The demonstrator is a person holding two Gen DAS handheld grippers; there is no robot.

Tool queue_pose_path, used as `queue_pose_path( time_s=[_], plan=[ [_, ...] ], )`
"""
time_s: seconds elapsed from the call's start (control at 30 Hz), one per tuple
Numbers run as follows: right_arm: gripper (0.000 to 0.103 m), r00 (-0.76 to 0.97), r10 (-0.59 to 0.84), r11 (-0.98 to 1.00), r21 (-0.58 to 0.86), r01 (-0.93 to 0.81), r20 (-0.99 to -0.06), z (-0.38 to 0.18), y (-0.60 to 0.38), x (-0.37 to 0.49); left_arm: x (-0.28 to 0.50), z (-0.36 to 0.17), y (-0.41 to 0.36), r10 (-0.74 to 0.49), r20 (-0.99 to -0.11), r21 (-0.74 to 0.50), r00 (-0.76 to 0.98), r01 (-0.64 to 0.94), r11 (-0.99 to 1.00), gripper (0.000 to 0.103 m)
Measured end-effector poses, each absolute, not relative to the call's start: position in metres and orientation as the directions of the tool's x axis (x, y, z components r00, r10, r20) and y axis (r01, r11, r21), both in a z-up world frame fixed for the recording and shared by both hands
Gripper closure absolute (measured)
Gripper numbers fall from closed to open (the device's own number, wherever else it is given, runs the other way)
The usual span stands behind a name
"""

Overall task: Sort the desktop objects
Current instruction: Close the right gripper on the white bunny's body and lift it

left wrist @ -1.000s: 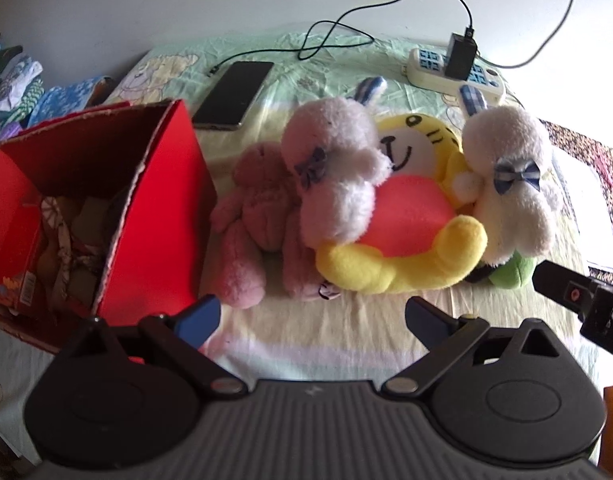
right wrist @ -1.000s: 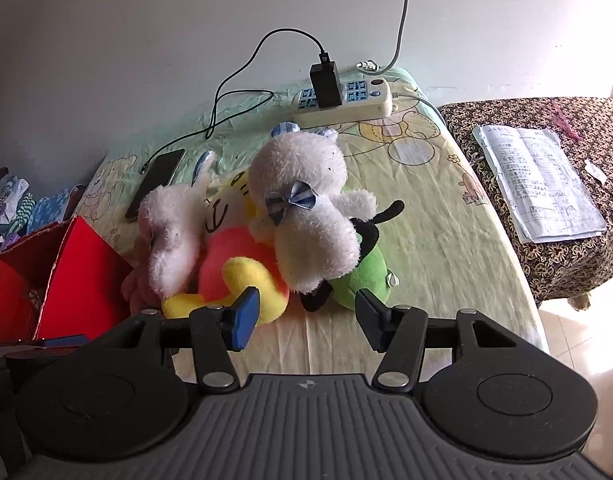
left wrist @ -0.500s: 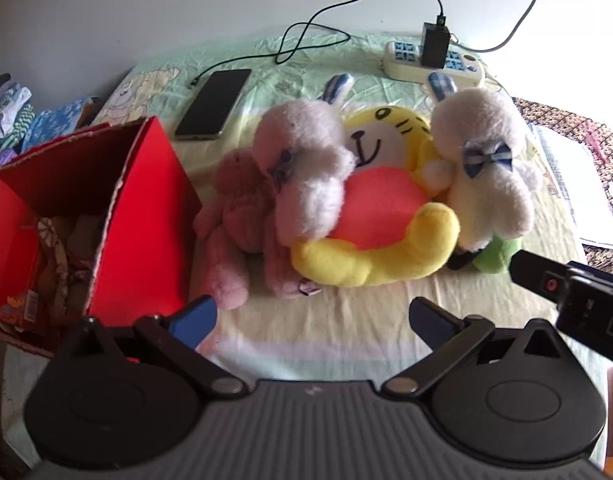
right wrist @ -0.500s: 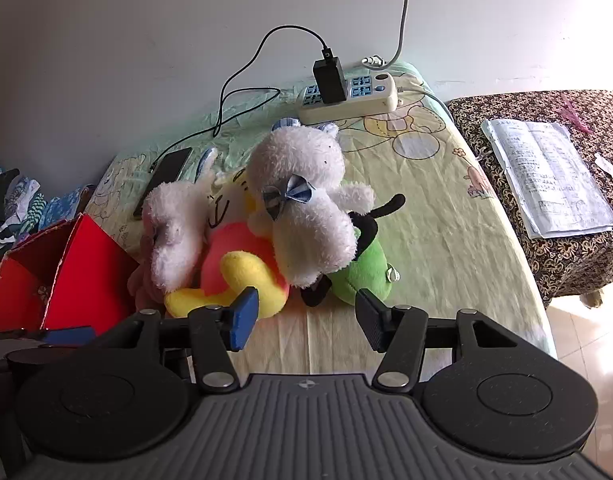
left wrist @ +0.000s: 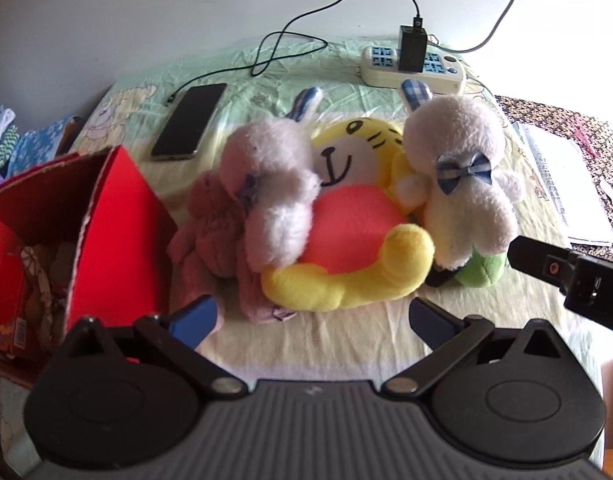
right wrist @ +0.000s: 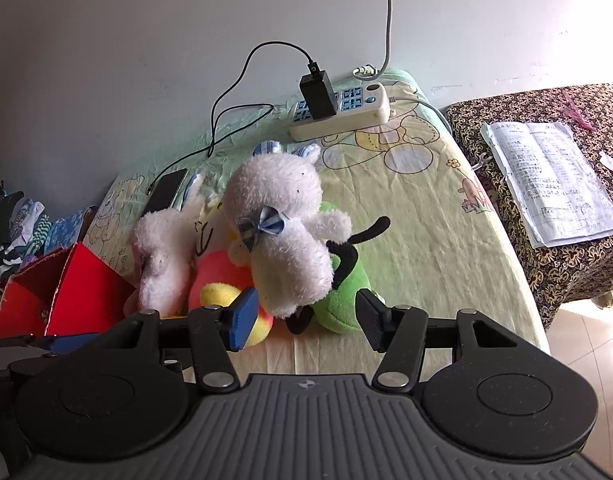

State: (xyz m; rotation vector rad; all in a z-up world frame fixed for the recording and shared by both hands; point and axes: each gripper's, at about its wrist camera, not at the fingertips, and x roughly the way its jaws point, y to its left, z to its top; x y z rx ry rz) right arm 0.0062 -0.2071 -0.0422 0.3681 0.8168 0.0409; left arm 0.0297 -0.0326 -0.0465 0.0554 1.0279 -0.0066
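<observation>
A heap of plush toys lies mid-table: a white rabbit with a blue bow [left wrist: 462, 184] [right wrist: 286, 236], a second white rabbit [left wrist: 270, 196] [right wrist: 162, 256], a yellow tiger with a red belly [left wrist: 354, 236] [right wrist: 218, 280], a pink toy [left wrist: 210, 224] and a green one [left wrist: 482, 268] [right wrist: 342, 288]. An open red box [left wrist: 110, 232] [right wrist: 66, 296] stands left of the heap. My left gripper [left wrist: 312, 314] is open, just short of the tiger. My right gripper [right wrist: 306, 316] is open in front of the bow rabbit's feet and the green toy, touching neither.
A black phone [left wrist: 190, 120] [right wrist: 166, 192] and a power strip [left wrist: 414, 64] [right wrist: 342, 112] with charger and cable lie at the back by the wall. Papers [right wrist: 546, 180] rest on a patterned surface to the right. Folded cloths [right wrist: 14, 220] are far left.
Both grippers have drawn slightly nearer the toy heap and shifted view a little; the toys and box have not moved. Both stay open and empty.
</observation>
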Motion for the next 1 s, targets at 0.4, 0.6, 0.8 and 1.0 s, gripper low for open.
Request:
queue_pose_path(
  time_s=[0.4,0.6,0.8,1.0],
  plan=[
    [0.039,0.678,0.325,0.873,0.486,0.053,-0.659,-0.047,-0.239,0.051,0.073,-0.049,-0.069,-0.18,-0.808,-0.085,0.561,0.191,0.978,0.004],
    [0.033,0.684,0.368,0.859,0.511,0.008,-0.63,-0.055,-0.236,0.074,0.096,-0.068,-0.074,-0.253,-0.82,-0.161,0.513,0.217,0.963,0.002],
    [0.033,0.675,0.373,0.874,0.486,-0.024,-0.636,-0.068,-0.23,0.093,0.111,-0.072,-0.069,-0.325,-0.795,-0.237,0.513,0.231,0.944,0.002],
    [0.04,0.668,0.452,0.806,0.591,-0.023,-0.591,-0.079,-0.245,0.1,0.119,-0.075,-0.066,-0.379,-0.776,-0.289,0.504,0.25,0.924,0.001]
  ],
)
